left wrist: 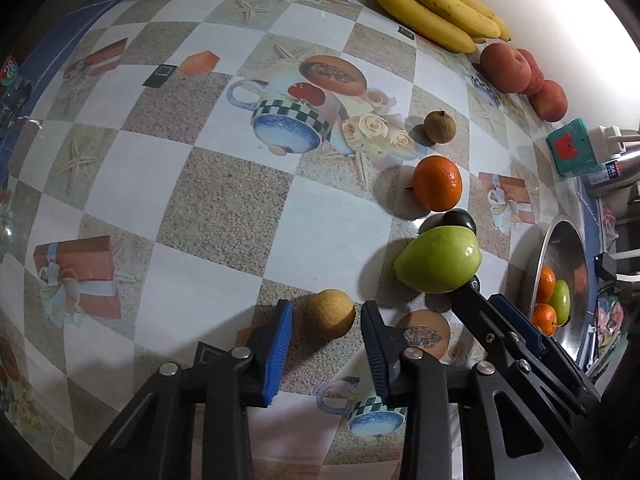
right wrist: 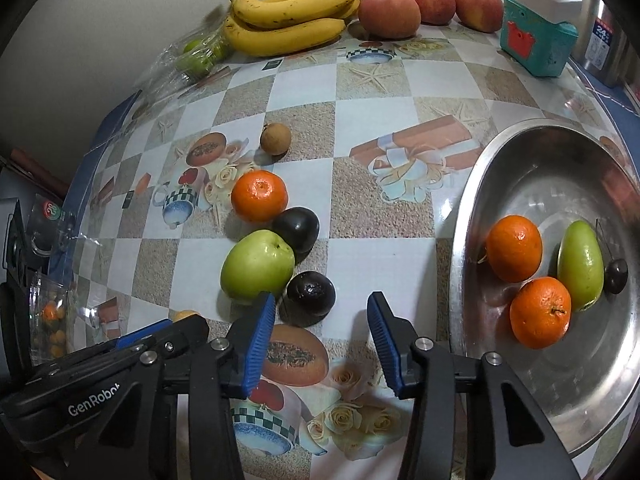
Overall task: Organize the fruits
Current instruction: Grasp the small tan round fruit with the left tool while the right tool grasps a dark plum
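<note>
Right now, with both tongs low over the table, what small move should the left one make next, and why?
Probably close the left tongs a bit more on the small yellow fruit. It sits between the blue pads with a gap on each side, so nothing is gripped yet. Then lift it toward the steel bowl.

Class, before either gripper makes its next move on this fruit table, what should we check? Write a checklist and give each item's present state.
1. Small yellow fruit between the left gripper's fingers: ok, though the pads are not visibly touching it.
2. Dark plum centred for the right gripper: not ok. It sits toward the finger on the picture's left, just beyond the tips.
3. That finger clear of the green apple: cannot tell, because they overlap in the view.
4. Room in the steel bowl: ok, with much bare metal showing.
5. Both grippers' jaws open: ok.
</note>
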The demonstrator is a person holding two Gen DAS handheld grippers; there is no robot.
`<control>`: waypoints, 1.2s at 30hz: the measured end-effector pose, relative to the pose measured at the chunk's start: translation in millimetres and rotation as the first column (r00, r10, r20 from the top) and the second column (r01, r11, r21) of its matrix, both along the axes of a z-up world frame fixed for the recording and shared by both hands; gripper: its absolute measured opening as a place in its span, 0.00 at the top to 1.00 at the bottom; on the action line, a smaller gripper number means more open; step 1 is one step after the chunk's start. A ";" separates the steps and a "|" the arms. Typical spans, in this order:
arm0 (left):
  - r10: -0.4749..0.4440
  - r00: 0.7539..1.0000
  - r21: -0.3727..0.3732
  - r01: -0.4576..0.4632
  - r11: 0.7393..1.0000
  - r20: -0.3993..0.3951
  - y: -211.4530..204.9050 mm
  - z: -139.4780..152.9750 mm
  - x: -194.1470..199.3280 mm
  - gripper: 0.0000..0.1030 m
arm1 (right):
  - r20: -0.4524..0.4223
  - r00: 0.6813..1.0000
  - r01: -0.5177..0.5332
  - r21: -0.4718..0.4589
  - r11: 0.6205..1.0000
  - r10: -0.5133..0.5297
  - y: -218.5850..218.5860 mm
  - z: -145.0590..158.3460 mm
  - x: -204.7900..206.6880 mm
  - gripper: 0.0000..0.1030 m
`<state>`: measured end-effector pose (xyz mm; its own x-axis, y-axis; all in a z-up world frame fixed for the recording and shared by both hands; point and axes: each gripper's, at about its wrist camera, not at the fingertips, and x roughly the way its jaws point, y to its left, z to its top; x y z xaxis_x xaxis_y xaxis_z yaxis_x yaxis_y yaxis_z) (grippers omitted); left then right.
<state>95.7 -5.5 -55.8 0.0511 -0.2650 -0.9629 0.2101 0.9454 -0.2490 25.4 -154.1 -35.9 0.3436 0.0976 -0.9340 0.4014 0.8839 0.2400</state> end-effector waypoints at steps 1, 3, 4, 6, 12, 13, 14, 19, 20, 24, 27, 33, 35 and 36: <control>0.000 1.000 -0.002 0.000 1.000 0.000 -1.3 -0.5 0.4 0.69 | -0.001 1.000 0.000 0.000 1.000 0.000 0.0 0.0 -0.1 0.52; -0.002 1.000 -0.001 0.002 1.000 0.002 -3.8 -1.0 1.6 0.71 | -0.002 1.000 0.000 -0.001 1.000 0.000 0.5 -0.1 0.4 0.52; -0.005 1.000 -0.003 0.005 1.000 0.003 -4.8 -0.7 1.5 0.73 | -0.003 1.000 -0.001 -0.001 1.000 0.001 0.5 -0.2 0.3 0.52; -0.005 1.000 -0.008 0.005 1.000 0.005 -6.4 -0.3 2.5 0.74 | -0.003 1.000 -0.001 -0.001 1.000 0.001 0.6 0.0 0.0 0.52; 0.022 0.999 -0.013 -0.022 1.000 0.024 3.6 6.5 4.4 0.74 | -0.009 1.000 -0.023 -0.014 1.000 0.023 5.9 0.8 1.5 0.52; 0.028 0.999 -0.014 -0.027 1.000 0.026 4.9 7.3 5.2 0.74 | -0.010 1.000 -0.030 -0.018 0.999 0.030 7.3 1.0 2.0 0.52; 0.032 0.999 -0.016 -0.032 0.999 0.026 6.0 7.9 5.9 0.74 | -0.013 0.999 -0.038 -0.026 0.999 0.038 9.1 0.9 2.8 0.52; 0.030 0.999 -0.023 -0.029 0.999 0.026 7.9 9.5 5.2 0.74 | -0.017 0.998 -0.063 -0.049 0.997 0.062 13.1 1.0 5.2 0.54; 0.029 0.999 -0.024 -0.029 0.999 0.025 7.8 9.4 5.1 0.74 | -0.025 0.997 -0.071 -0.059 0.996 0.070 13.9 1.1 5.7 0.58; 0.031 0.999 -0.027 -0.030 0.999 0.023 7.2 9.1 5.2 0.74 | -0.050 0.995 -0.090 -0.089 0.992 0.085 15.8 0.5 5.6 0.62; 0.029 0.999 -0.029 -0.029 0.999 0.023 7.1 9.5 5.5 0.74 | -0.069 0.992 -0.107 -0.098 0.989 0.101 19.6 -5.4 7.6 0.62; 0.032 0.999 -0.029 -0.031 0.999 0.022 7.4 9.1 6.2 0.74 | -0.075 0.990 -0.126 -0.118 0.985 0.118 25.1 -10.7 12.8 0.62; 0.032 0.999 -0.029 -0.031 0.999 0.022 7.3 9.2 6.0 0.74 | -0.076 0.989 -0.132 -0.127 0.983 0.123 26.4 -12.4 14.9 0.62; 0.032 0.999 -0.029 -0.031 0.999 0.021 8.3 9.3 6.4 0.74 | -0.076 0.989 -0.139 -0.134 0.981 0.130 28.0 -12.9 17.0 0.62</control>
